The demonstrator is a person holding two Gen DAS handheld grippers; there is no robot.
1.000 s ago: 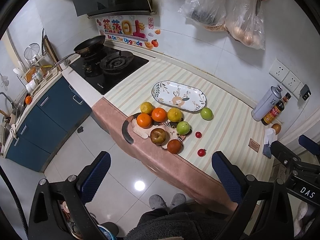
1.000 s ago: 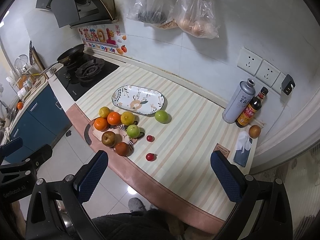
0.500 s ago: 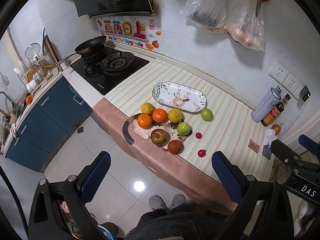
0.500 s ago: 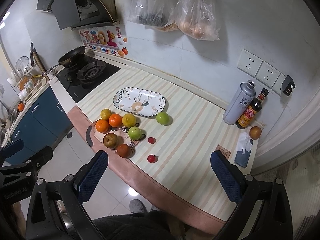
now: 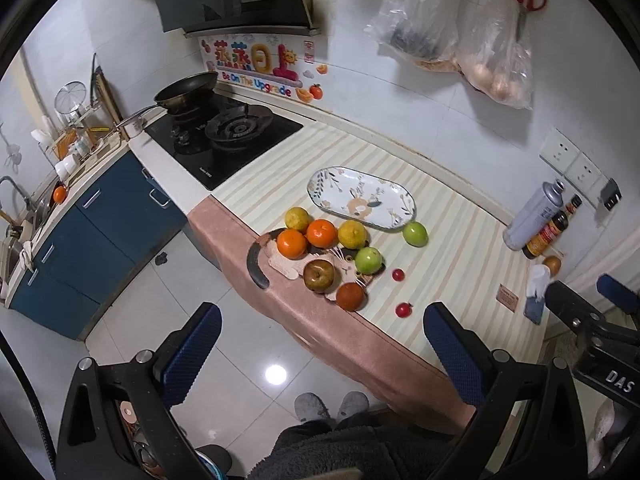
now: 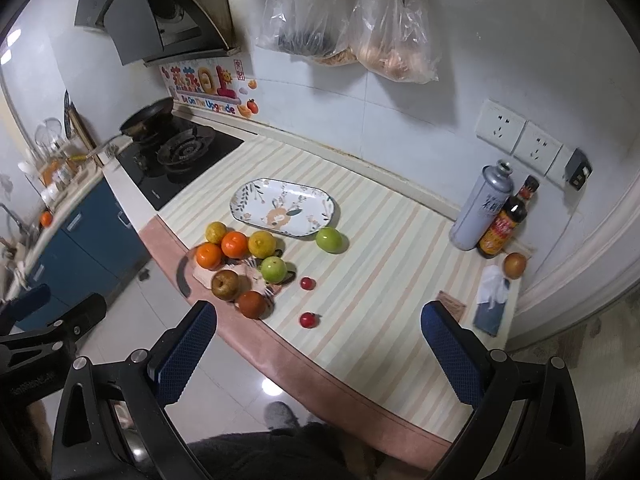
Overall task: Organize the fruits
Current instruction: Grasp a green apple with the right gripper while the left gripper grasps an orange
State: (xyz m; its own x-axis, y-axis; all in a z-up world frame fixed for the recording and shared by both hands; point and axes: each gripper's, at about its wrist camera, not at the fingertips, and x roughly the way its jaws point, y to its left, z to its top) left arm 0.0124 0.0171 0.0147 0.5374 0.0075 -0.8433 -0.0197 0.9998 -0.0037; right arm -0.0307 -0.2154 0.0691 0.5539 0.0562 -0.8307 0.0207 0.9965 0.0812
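A pile of fruit sits at the counter's front edge: oranges [image 5: 321,233] [image 6: 234,244], yellow citrus [image 5: 352,234], a green apple [image 5: 368,260] [image 6: 274,269], a brown pear [image 5: 318,275] [image 6: 225,284] and a dark red fruit [image 5: 350,296]. Another green apple [image 5: 415,234] [image 6: 329,240] lies beside an empty oval patterned plate [image 5: 361,198] [image 6: 284,207]. Two small red fruits [image 5: 403,310] [image 6: 309,320] lie loose. My left gripper [image 5: 320,352] and right gripper [image 6: 316,348] are open, empty, well back from the counter.
A gas hob [image 5: 224,136] with a pan [image 5: 186,90] is at the left. A spray can [image 6: 480,208], sauce bottle [image 6: 506,220], brown fruit [image 6: 514,265] and tissue pack [image 6: 492,300] stand at the right. Bags [image 6: 348,20] hang on the wall.
Both grippers have drifted slightly; the right view has shifted a little so the counter sits lower. Nothing on the counter has moved.
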